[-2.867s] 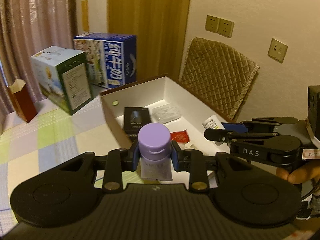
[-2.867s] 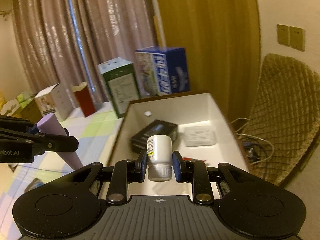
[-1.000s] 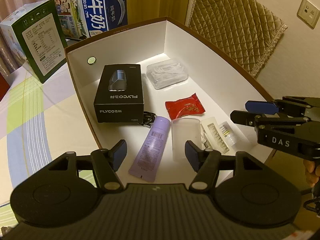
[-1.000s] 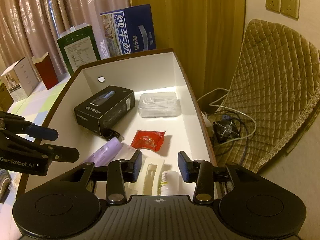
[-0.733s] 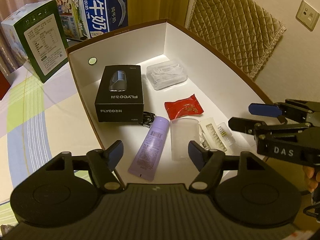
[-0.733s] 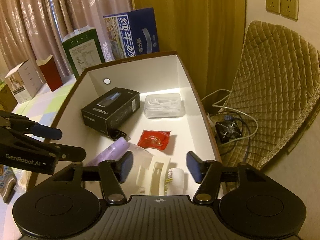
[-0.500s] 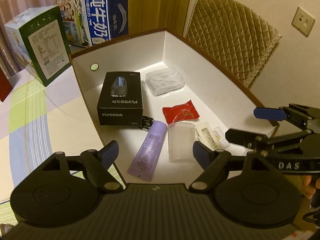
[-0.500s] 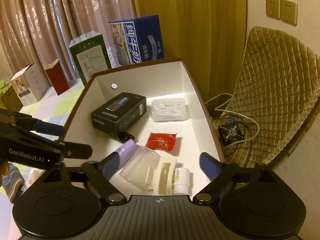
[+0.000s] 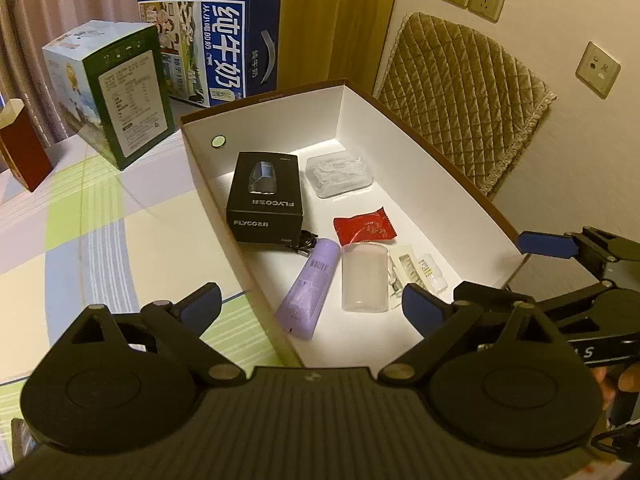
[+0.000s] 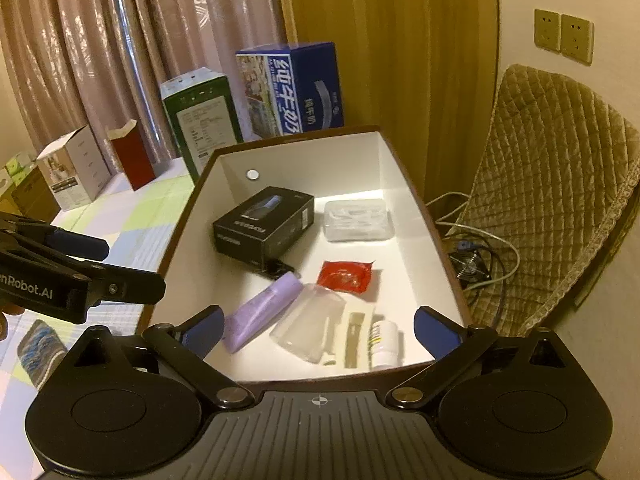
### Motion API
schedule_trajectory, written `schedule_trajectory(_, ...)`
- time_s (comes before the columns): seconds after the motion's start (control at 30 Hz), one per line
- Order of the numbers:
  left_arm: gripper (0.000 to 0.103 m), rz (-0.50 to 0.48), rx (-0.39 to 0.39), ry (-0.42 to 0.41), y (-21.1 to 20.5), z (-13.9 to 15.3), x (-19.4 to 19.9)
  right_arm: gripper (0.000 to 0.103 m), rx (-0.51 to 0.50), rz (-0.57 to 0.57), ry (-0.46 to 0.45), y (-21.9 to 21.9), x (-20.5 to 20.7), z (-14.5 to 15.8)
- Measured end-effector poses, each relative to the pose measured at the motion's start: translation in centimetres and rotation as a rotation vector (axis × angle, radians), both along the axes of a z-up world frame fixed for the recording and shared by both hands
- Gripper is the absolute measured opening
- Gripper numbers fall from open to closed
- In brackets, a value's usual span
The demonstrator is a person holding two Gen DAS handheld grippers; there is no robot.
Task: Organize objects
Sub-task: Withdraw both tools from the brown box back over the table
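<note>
A white box with a brown rim (image 9: 440,168) (image 10: 404,184) lies open below both grippers. On its floor the purple tube (image 9: 310,288) (image 10: 260,312) lies beside a translucent cup (image 9: 364,276). The small white bottle (image 9: 430,270) (image 10: 386,344) rests near the box's near right corner. My left gripper (image 9: 310,304) (image 10: 120,264) hovers above the tube, jaws opening, and grips nothing. My right gripper (image 10: 320,320) (image 9: 508,268) hangs over the near end of the box, jaws opening too, clear of the bottle.
Also in the box: a black FLYCO carton (image 9: 266,196), a clear plastic case (image 9: 340,172), a red sachet (image 9: 364,230). Behind it stand a blue milk carton (image 9: 216,48) and a green box (image 9: 120,92). A quilted chair (image 10: 552,184) and cables (image 10: 480,248) are to the right.
Both grippers let go inside the box, the left of the purple tube and the right of the white bottle. Since then their jaws spread wide and both drew back and upward.
</note>
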State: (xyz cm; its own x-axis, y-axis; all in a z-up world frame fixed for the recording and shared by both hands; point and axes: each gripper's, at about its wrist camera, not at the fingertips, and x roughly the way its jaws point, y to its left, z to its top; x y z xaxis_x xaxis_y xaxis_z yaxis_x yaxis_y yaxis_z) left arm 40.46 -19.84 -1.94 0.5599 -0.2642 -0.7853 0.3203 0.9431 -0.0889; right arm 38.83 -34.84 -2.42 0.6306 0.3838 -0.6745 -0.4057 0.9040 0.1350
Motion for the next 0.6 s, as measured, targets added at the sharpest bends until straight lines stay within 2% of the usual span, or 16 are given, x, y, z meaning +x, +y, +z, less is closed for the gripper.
schedule_trajectory(0.27, 0.095, 0.020, -0.015, -0.004, 2.3, 0.5, -2.7, 0.100, 0.003, 0.007, -0.004, 1.8, -2.4, 0.4)
schedule_trajectory(0.6, 0.096, 0.077, -0.031, 0.004, 7.2, 0.7, -6.0, 0.100, 0.004, 0.033, -0.011, 5.0, -5.5, 1.0)
